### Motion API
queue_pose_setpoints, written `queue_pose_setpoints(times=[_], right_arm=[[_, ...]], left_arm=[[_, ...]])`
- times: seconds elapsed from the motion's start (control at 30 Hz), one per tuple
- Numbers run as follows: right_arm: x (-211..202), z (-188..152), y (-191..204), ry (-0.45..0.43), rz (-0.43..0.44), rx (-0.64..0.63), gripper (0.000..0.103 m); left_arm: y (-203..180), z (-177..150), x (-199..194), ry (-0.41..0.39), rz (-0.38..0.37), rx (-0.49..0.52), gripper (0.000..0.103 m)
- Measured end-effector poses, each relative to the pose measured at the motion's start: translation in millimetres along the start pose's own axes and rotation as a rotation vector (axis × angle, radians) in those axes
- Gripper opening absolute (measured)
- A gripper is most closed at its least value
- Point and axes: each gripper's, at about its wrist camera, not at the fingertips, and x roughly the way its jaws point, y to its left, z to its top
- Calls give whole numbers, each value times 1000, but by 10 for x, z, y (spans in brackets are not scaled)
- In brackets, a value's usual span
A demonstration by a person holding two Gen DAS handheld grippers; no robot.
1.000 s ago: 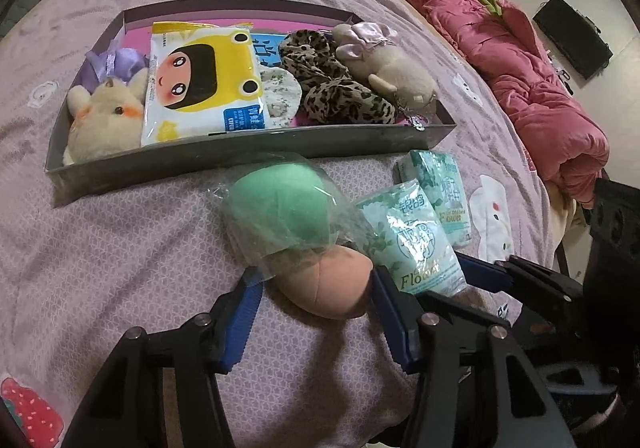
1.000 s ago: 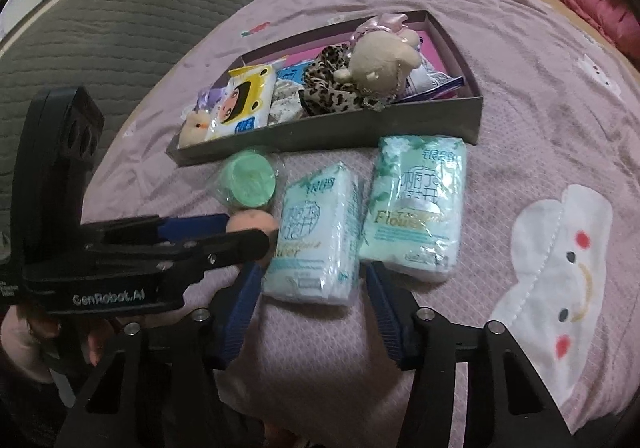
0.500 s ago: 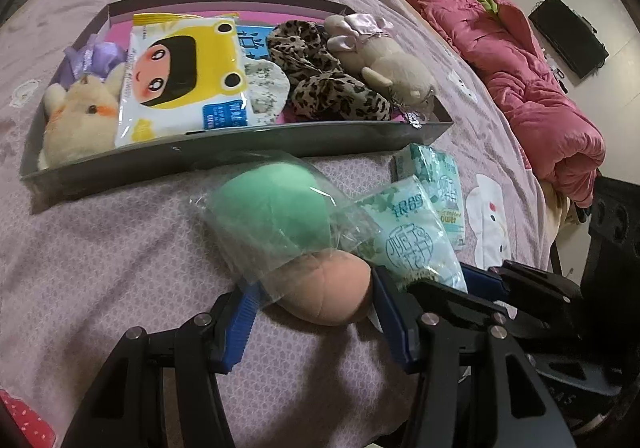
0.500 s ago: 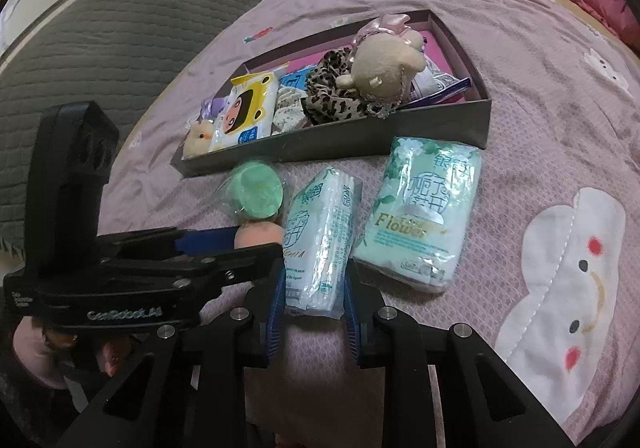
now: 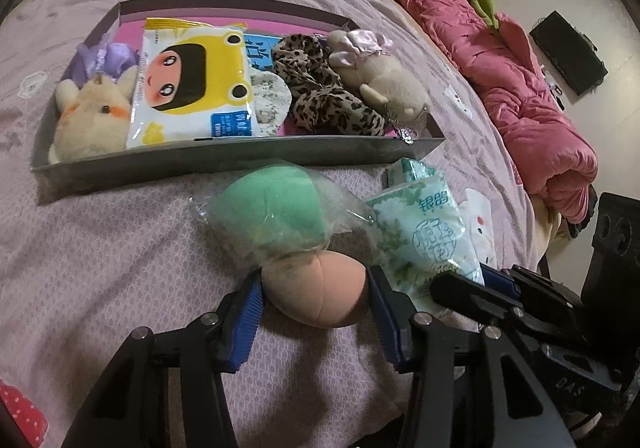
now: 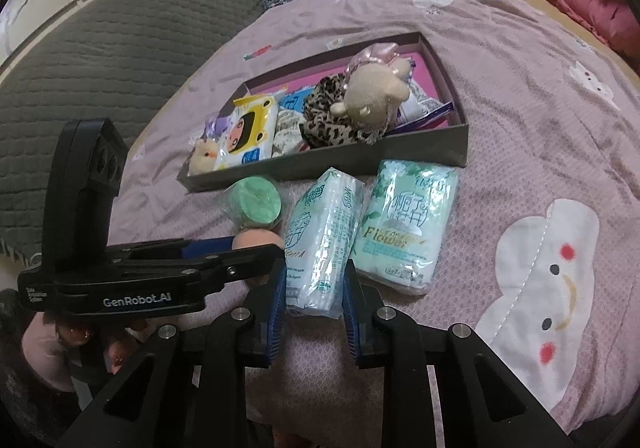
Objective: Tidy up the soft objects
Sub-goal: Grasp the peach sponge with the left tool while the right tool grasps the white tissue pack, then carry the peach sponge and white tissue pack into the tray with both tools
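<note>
Since one second ago, the right claw (image 6: 314, 288) has been closed from wide apart onto the narrow tissue pack (image 6: 322, 244), which is now tipped onto its edge between the blue pads; the left claw (image 5: 314, 302) has been narrowed around the peach sponge (image 5: 316, 288). Both left pads are seen touching the sponge's sides, so it is clamped. The peach sponge is resting on the bed (image 5: 100, 248), just in front of the green sponge (image 5: 272, 208), which is wrapped in clear plastic and lies against it. The narrow tissue pack is just right of the sponges. A second, wider tissue pack (image 6: 406, 228) lies flat beside it, close to the grey box (image 6: 400, 158). In the box are noted a cream plush (image 5: 92, 120), a yellow wipes pack (image 5: 192, 84), a leopard-print cloth (image 5: 320, 96) and a beige plush with a pink bow (image 5: 384, 76). A pink quilt (image 5: 520, 88) is bunched at the bed's far side.
</note>
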Motion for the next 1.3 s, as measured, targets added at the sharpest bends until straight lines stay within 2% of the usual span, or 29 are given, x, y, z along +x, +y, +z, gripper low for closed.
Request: queue_pose_setpoints(times=[0.37, 0.7, 1.3], right_arm=[[-120, 30, 79, -41, 1, -18, 26], [-269, 104, 149, -95, 7, -26, 26], [-499, 442, 434, -183, -3, -96, 26]], left_arm=[[-89, -104, -323, -46, 3, 12, 51], [-22, -117, -705, -125, 17, -10, 51], [-114, 183, -1132, -245, 81, -3, 51]])
